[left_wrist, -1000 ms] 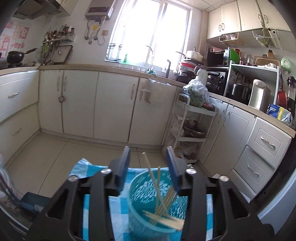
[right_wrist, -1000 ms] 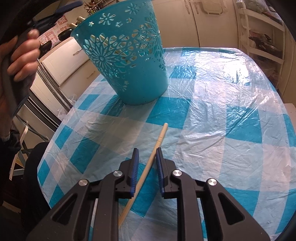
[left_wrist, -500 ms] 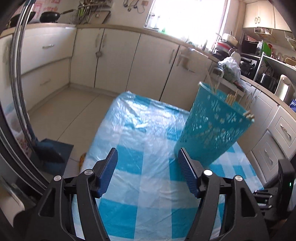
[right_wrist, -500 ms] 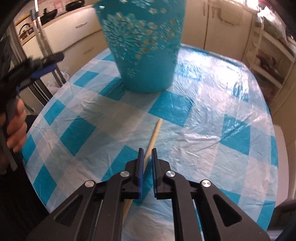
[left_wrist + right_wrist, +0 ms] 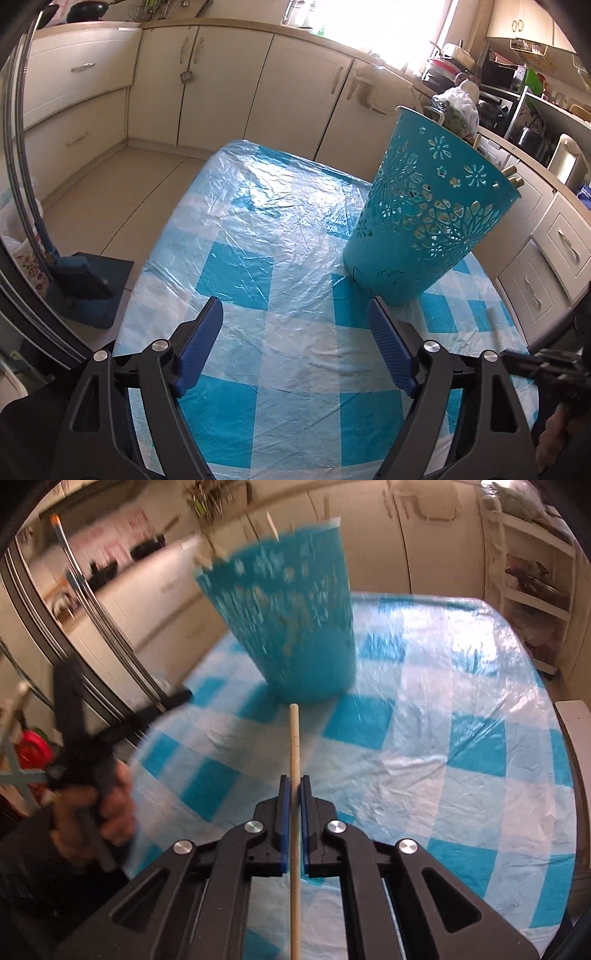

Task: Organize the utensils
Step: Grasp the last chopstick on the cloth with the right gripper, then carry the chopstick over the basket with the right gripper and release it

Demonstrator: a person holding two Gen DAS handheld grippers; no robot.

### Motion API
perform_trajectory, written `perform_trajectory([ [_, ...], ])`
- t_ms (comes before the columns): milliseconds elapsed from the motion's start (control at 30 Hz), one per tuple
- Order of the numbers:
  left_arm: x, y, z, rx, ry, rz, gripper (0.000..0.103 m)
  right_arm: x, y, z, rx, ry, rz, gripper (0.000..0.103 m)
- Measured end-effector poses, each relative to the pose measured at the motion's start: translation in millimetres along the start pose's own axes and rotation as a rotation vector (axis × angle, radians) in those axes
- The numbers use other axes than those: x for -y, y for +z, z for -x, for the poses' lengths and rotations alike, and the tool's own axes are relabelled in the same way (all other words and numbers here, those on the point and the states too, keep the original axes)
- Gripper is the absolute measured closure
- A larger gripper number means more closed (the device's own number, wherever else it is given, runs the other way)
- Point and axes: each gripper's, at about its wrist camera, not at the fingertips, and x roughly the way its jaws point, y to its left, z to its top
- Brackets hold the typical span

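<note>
- Between the right gripper [image 5: 291, 794] pads, a chopstick [image 5: 294, 738] is clamped, long axis pointing ahead at the holder [image 5: 291, 635] (rim blurred).
- Left gripper [image 5: 295, 343] gapes, holding nothing.

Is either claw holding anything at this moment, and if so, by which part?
The right claw is shut on a wooden chopstick, gripping it partway along its shaft. The left claw is open and holds nothing.

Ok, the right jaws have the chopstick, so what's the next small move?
Probably lift the chopstick up and forward toward the teal basket. The right gripper is shut on it, its tip points at the basket's base, and the other sticks already stand inside.
</note>
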Motion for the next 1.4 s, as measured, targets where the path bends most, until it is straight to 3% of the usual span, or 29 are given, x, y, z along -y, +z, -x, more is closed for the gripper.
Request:
perform_trajectory([
  [333, 0, -2, -4, -0.018, -0.005, 0.006, 0.024, -28, 78, 73, 0.329, 0.156, 0.006, 0.097],
  [500, 1, -2, -3, -0.016, -0.002, 0.002, 0.023, -50, 144, 83, 0.517, 0.099, 0.051, 0.097],
  [667, 2, -2, -3, -0.017, 0.001, -0.003, 0.022, -59, 186, 43, 0.621, 0.0, 0.036, 0.097],
  [800, 2, -1, -4, -0.021, -0.003, -0.004, 0.02, -61, 187, 1, 0.626, -0.1, 0.042, 0.097],
  [933, 2, -1, -5, -0.023, -0.005, -0.004, 0.02, -54, 176, -20, 0.599, -0.136, 0.028, 0.097],
  [1400, 7, -2, -4, -0.021, 0.024, -0.027, 0.016, -43, 137, -13, 0.524, -0.14, 0.035, 0.092],
])
